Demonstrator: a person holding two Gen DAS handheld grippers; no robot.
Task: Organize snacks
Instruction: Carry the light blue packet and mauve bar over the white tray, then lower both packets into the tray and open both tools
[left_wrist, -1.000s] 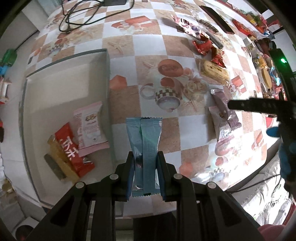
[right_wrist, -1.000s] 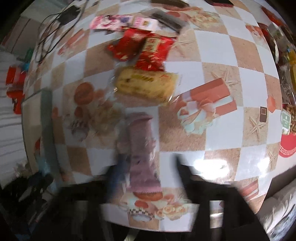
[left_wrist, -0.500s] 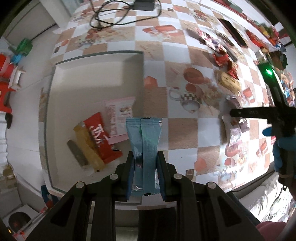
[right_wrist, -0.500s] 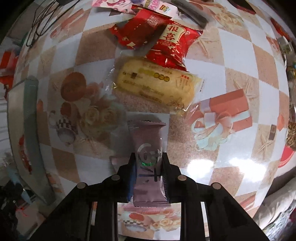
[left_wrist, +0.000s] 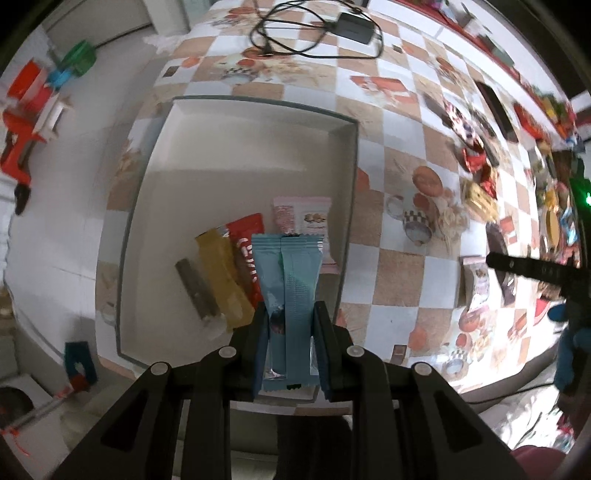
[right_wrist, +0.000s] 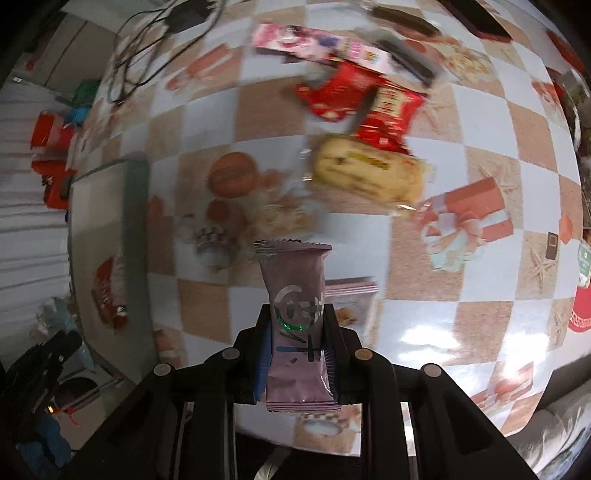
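My left gripper (left_wrist: 291, 325) is shut on a light blue snack packet (left_wrist: 290, 280) and hangs over the white tray (left_wrist: 240, 147), above its near right corner. In the tray lie a pink packet (left_wrist: 303, 216), a red packet (left_wrist: 243, 236), a yellow bar (left_wrist: 218, 277) and a dark bar (left_wrist: 195, 291). My right gripper (right_wrist: 295, 325) is shut on a mauve snack packet (right_wrist: 295, 291), lifted off the checkered tablecloth (right_wrist: 480, 295). Beyond it lie a yellow cake packet (right_wrist: 365, 173) and red packets (right_wrist: 362, 99). The tray's edge (right_wrist: 136, 240) shows at the left of the right wrist view.
A black cable and charger (left_wrist: 332, 29) lie on the cloth past the tray. More snacks (left_wrist: 476, 155) are scattered at the right, with a pink packet (right_wrist: 354, 302) under the right gripper. Red and green items (left_wrist: 33, 107) sit off the table's left edge. The right gripper's body (left_wrist: 535, 269) reaches in from the right.
My left gripper carried the blue packet leftward from the cloth to above the tray. My right gripper closed on the mauve packet and lifted it off the cloth.
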